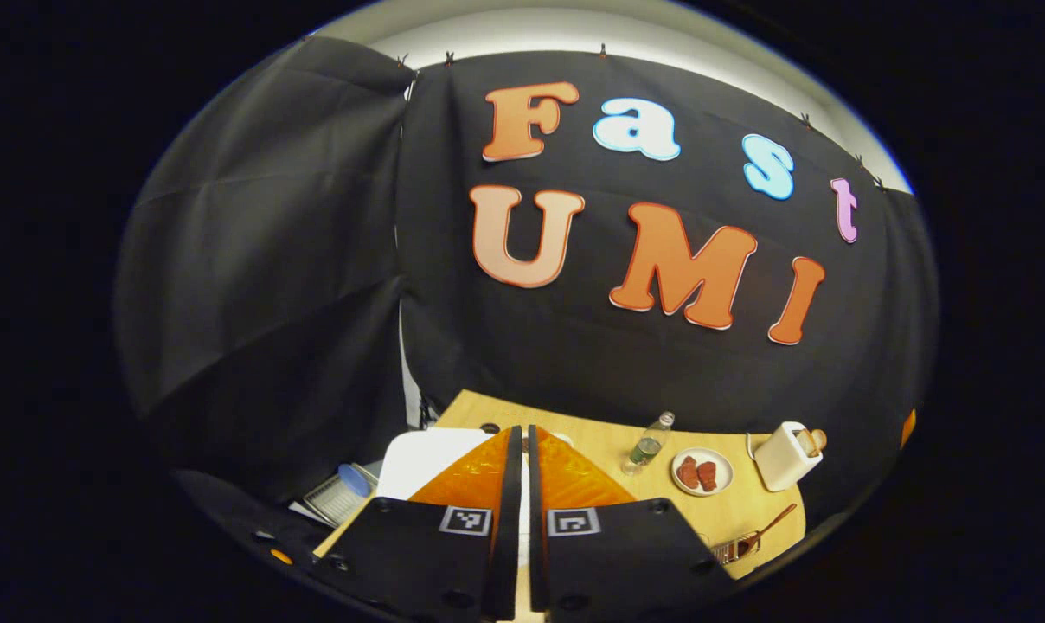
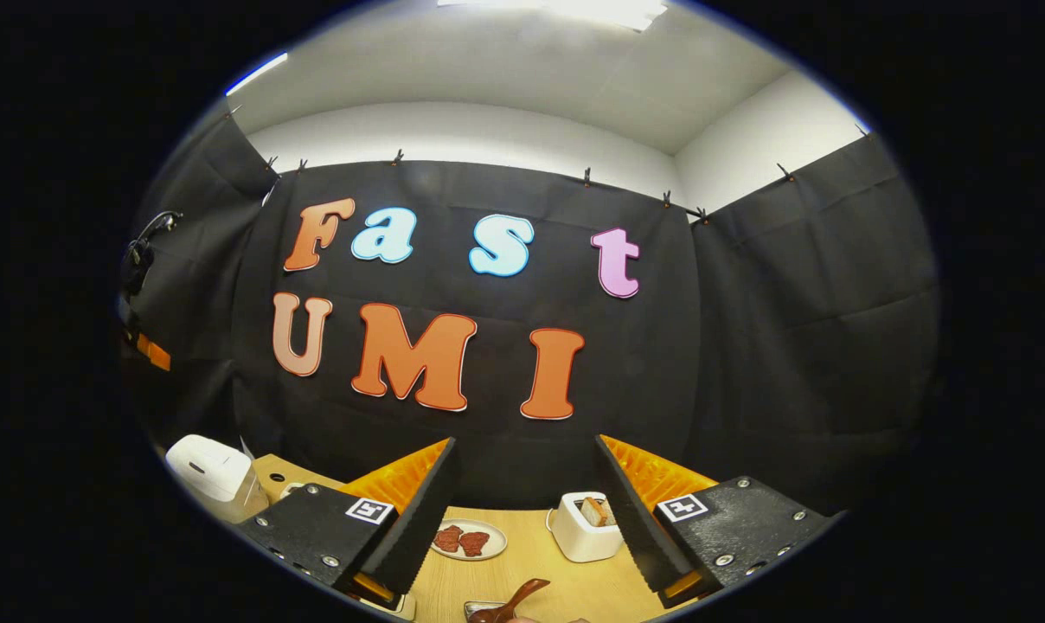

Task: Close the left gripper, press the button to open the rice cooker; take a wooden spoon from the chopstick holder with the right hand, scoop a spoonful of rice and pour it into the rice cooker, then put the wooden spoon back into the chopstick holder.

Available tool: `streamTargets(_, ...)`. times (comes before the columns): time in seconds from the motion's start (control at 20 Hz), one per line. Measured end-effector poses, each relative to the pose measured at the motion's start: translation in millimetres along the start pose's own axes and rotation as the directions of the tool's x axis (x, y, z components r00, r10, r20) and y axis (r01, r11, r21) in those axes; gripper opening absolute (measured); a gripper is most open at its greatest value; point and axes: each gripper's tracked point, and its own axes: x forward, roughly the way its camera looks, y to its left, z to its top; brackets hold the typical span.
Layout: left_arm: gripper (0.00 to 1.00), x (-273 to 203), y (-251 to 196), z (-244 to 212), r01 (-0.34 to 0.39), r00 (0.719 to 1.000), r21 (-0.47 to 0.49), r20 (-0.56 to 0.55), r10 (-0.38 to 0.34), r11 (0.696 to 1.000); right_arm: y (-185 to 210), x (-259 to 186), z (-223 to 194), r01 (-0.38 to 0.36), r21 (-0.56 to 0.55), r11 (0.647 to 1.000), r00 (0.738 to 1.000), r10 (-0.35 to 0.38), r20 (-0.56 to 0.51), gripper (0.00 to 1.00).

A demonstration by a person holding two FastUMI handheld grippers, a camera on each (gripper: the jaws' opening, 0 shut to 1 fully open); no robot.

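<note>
2 grippers hover above the table [image 1: 592, 454]: the left gripper [image 1: 522, 459] clenched over the rice cooker [image 1: 427, 459], the right gripper [image 2: 527, 484] released, grasping nothing.

In your left gripper view, the rice cooker [image 1: 427, 459] is sitting at the desk's [image 1: 592, 441] left end. Rightward, a bottle [image 1: 648, 446], a plate [image 1: 702, 472] and the chopstick holder [image 1: 786, 454] are standing in line; the wooden spoon [image 1: 769, 528] is lying nearer you.
</note>
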Motion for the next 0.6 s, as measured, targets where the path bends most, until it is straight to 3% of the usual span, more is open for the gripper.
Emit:
streamTargets(0.15,0.06,25,24,-27,-0.048,0.985,-0.028,-0.167,0.043,0.998,-10,-6,-1,0.031,-0.011,0.999,1.000,-0.031,-0.003,0.95)
streamTargets(0.25,0.06,40,34,-44,-0.067,0.960,-0.066,-0.276,0.046,0.996,-16,-10,-4,0.053,-0.017,0.998,0.999,-0.054,-0.010,0.95)
streamTargets(0.45,0.06,68,52,-91,-0.108,0.878,-0.141,-0.478,0.027,0.984,-27,-20,-11,0.103,-0.035,0.994,0.994,-0.104,-0.030,0.95)
streamTargets(0.6,0.04,90,67,-123,-0.142,0.814,-0.140,-0.579,0.035,0.980,-35,-30,-23,0.145,-0.048,0.988,0.987,-0.147,-0.060,0.95)
